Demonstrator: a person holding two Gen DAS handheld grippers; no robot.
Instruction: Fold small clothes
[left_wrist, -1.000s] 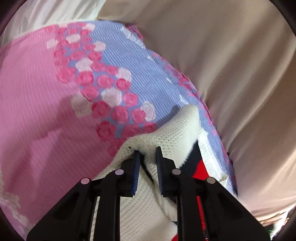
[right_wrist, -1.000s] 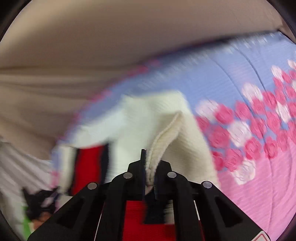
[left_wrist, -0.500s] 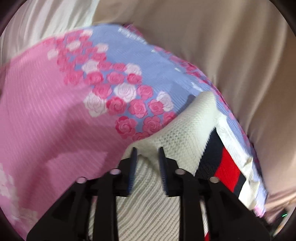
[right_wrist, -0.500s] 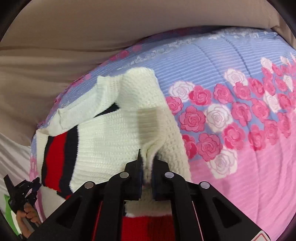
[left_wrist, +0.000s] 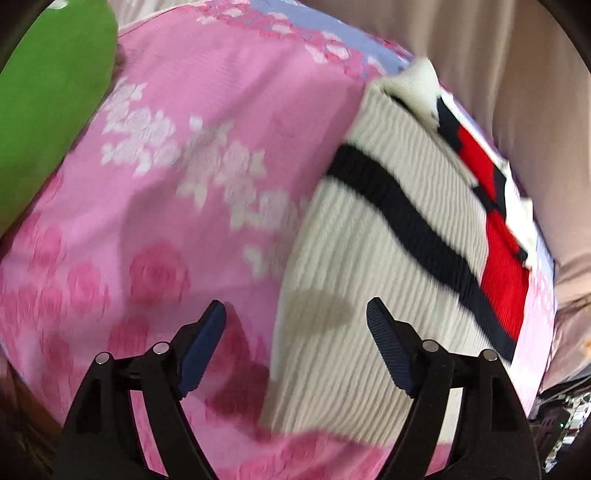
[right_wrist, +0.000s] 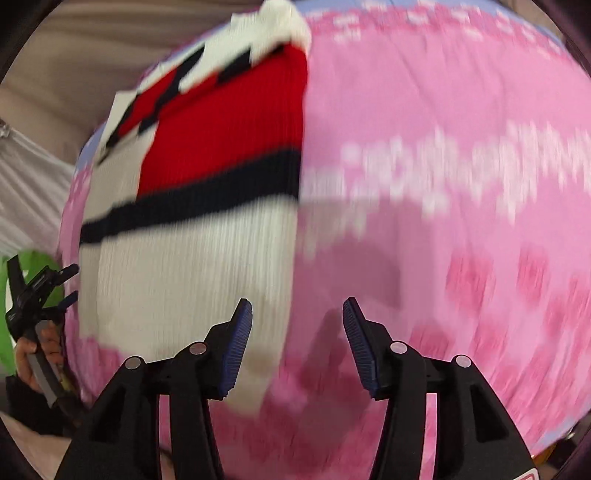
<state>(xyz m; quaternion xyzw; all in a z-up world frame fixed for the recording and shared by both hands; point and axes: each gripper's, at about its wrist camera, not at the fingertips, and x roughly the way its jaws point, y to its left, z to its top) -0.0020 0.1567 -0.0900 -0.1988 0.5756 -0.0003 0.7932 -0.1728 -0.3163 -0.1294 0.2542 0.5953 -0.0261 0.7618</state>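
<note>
A pink bedspread (left_wrist: 177, 206) printed with roses, going blue at its far edge, fills both my views, with beige fabric (left_wrist: 517, 74) bunched behind it and something bright green (left_wrist: 48, 92) off at one side. On it lies the small sweater (left_wrist: 369, 258), cream knit with a navy stripe and a red block, now doubled over on itself near the far edge of the spread. A moment ago I had both tools pinching the cream knit and carrying it across; that fold is now laid down. My left gripper (left_wrist: 295, 332) has just been opening and stands wide, with nothing between its jaws, hanging over the sweater's near edge. My right gripper (right_wrist: 297, 332) has just been opening too, about halfway, also holding nothing, above the sweater's side edge. In the right view I can see my left hand (right_wrist: 33, 347) on its handle. I judge one fold done, and the next needs a fresh grip.
</note>
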